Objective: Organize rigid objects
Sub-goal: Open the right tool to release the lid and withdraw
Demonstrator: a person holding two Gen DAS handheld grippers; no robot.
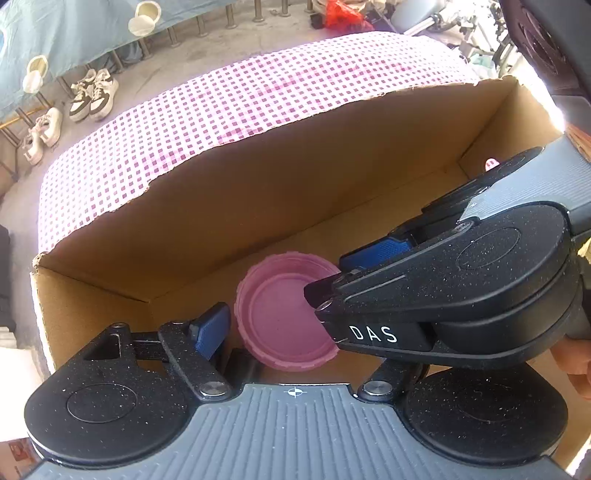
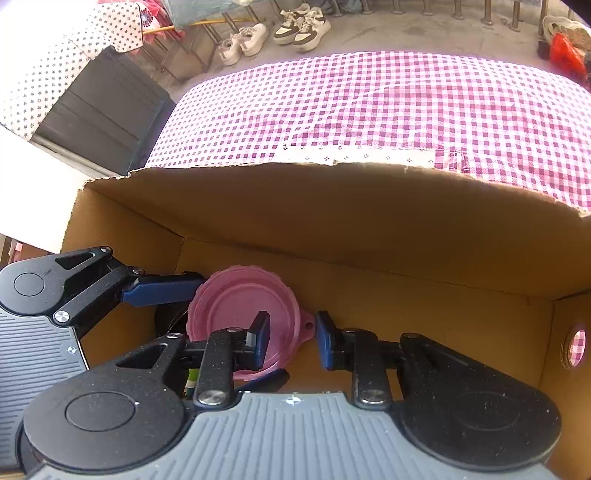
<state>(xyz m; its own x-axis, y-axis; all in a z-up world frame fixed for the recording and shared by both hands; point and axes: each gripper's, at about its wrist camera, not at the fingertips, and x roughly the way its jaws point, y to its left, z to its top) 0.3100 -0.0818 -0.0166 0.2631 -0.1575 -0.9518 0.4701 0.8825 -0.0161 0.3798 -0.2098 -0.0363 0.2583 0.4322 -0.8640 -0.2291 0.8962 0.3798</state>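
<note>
A pink round collapsible bowl (image 1: 286, 314) lies inside the cardboard box (image 1: 240, 192). It also shows in the right wrist view (image 2: 236, 306), with a small tab on its right rim. My left gripper (image 1: 291, 325) is wide open around the bowl; only its left finger (image 1: 210, 332) shows, the right one is hidden behind the right gripper. My right gripper (image 2: 291, 341) is open, its left finger over the bowl's right edge, its right finger beside the tab. The left gripper's blue finger (image 2: 162, 290) touches the bowl's left rim.
The box's far wall (image 2: 332, 221) rises close ahead, with a hand hole (image 2: 574, 345) in its right wall. Beyond lies a pink checked tablecloth (image 2: 369, 110). Shoes (image 2: 299, 26) stand on the floor. A dark object (image 2: 170, 317) lies under the bowl.
</note>
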